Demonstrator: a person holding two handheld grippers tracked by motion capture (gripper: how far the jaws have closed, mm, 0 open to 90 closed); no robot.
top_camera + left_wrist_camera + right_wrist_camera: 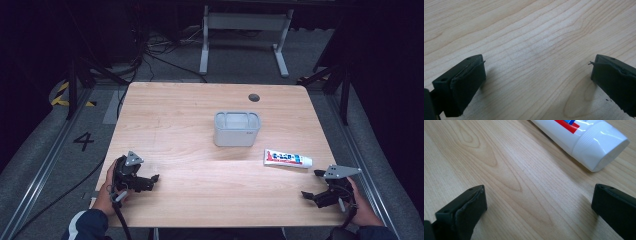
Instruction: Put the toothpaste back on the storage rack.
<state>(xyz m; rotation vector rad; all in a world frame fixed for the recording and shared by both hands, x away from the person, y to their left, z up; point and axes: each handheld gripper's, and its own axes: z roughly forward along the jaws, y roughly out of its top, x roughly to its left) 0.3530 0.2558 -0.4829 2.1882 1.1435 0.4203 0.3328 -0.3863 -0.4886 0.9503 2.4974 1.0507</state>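
A white toothpaste tube (pixel 288 159) with red and blue print lies flat on the wooden table (pixel 180 115), right of centre, its cap toward the right. In the right gripper view the tube's cap end (pixel 596 147) lies just ahead of the jaws. A grey-white rectangular bin (pixel 237 128) stands upright near the table's middle. My left gripper (pixel 152 180) rests low at the front left, open over bare wood (pixel 536 75). My right gripper (pixel 309 188) sits at the front right, a little in front of the tube, open with nothing between its jaws (pixel 539 205).
A small dark round hole (pixel 254 97) sits near the table's far edge. Beyond the table stand a white frame on legs (pixel 245 30) and cables on the grey floor. Rails run along both sides of the table.
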